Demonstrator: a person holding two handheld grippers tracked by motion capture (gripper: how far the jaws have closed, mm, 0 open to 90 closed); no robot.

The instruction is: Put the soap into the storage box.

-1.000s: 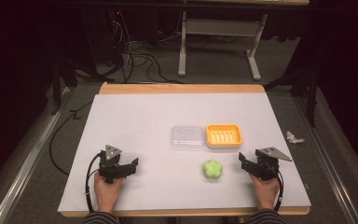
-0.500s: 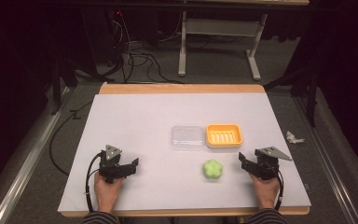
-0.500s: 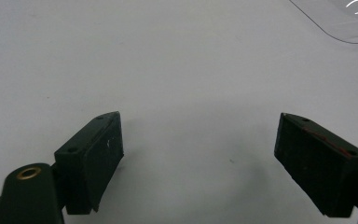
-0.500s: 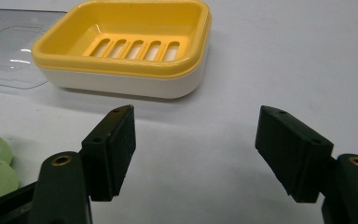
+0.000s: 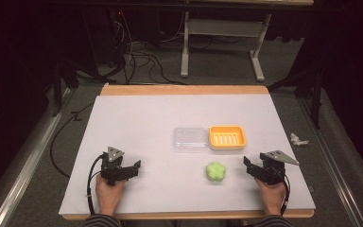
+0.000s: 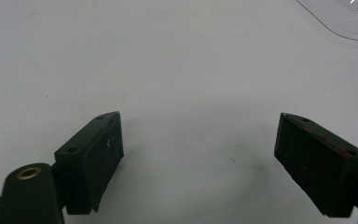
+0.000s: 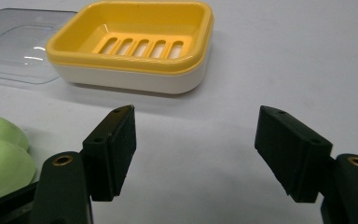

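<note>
Your white table (image 5: 137,123) is bare on its left half; both the left gripper (image 5: 133,168) and the right gripper (image 5: 248,166) rest spread near its front edge.

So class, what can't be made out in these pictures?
- green soap, right gripper view: cut off by the left edge and partly behind the jaw.
- clear lid, left gripper view: just a corner, cut by the frame.
- crumpled white scrap, high view: too small to identify.

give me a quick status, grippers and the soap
Left gripper open, empty. Right gripper open, empty. Green soap on table beside right gripper, untouched. Yellow soap dish empty.
</note>
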